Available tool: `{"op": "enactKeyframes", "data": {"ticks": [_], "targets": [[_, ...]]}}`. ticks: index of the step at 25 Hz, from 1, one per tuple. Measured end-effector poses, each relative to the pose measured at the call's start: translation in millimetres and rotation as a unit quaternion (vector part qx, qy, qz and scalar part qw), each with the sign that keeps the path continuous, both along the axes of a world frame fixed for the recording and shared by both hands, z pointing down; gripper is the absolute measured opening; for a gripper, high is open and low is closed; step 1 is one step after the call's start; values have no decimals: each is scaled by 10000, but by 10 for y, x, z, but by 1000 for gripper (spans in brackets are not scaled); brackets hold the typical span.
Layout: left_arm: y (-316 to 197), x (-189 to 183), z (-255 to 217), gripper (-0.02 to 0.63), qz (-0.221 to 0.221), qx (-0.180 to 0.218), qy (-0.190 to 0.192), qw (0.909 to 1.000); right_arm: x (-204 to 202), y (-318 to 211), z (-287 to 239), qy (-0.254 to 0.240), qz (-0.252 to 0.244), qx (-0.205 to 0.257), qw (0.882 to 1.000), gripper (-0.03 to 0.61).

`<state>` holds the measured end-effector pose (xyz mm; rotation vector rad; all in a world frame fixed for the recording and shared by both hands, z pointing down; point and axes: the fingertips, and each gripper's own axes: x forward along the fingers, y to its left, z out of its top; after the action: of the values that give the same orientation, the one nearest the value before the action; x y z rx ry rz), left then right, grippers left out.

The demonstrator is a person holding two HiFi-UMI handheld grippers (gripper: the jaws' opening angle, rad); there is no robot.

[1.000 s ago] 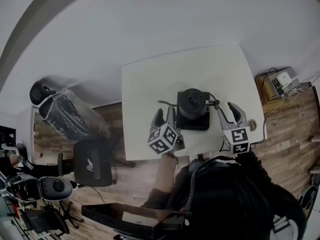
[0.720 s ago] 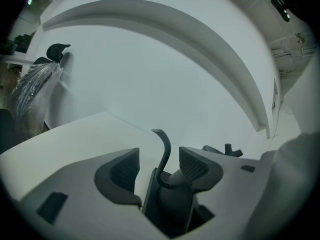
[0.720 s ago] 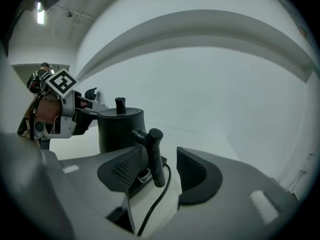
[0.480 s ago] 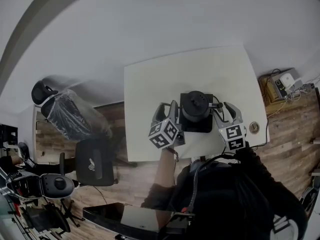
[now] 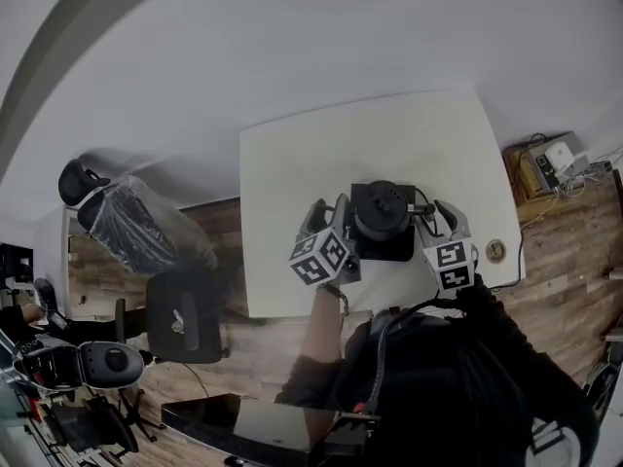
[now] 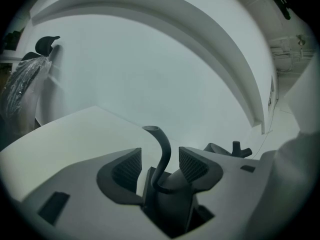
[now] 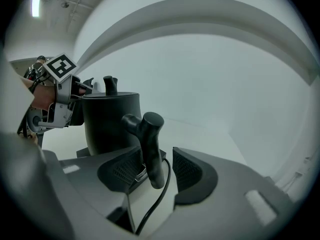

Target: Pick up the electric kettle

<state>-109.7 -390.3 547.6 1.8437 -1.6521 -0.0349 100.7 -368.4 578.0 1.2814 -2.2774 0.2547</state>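
Electric kettle (image 5: 382,210), black, is sitting on its square base (image 5: 389,252) close to the near edge of the white table (image 5: 389,129), between the two grippers.

Left gripper (image 5: 327,212): jaws are standing spread, having just been opening. In its own view the thin curved spout (image 6: 162,149) is rising between the ribbed pads with a gap on each side, so nothing is being pinched. Compared with a second ago, this gripper is sitting closer in against the kettle's left side; earlier it was lower and further left.

Right gripper (image 5: 438,218): jaws are also standing wide, having just been opening. The kettle's handle (image 7: 150,146) is standing between the pads, nearer the left one; contact there cannot be told, and no squeeze is showing. A second ago this gripper was lying further right with the handle outside its jaws; now it is bracketing the handle.

A dark cable (image 7: 155,204) is running from under the handle back toward the right gripper.

Kettle and base are lying where they were a second ago.

Beyond the table's left side, a plastic-wrapped chair (image 5: 141,227) is standing on the wood floor.
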Motion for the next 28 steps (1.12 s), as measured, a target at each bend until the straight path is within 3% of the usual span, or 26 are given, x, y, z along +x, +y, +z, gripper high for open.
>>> {"op": "enactKeyframes", "data": {"ticks": [4,7,14,28], "targets": [[-30,2,50,222,22,-51,37,10000,-15,-19,48,34,-28,-93,9999,184],[-30,-34,94,150,-35,-101,-132,9999,-14,-30,79,196,-20,-89,9998,164],[-2,1,144,61,58,-141,-314,9994,-65,-4,94,291,-118,-85,9995,107],[45,10,142,38,-13,-206,-498,9985,-48,-6,32,366,-9,-92,9993,104]]}}
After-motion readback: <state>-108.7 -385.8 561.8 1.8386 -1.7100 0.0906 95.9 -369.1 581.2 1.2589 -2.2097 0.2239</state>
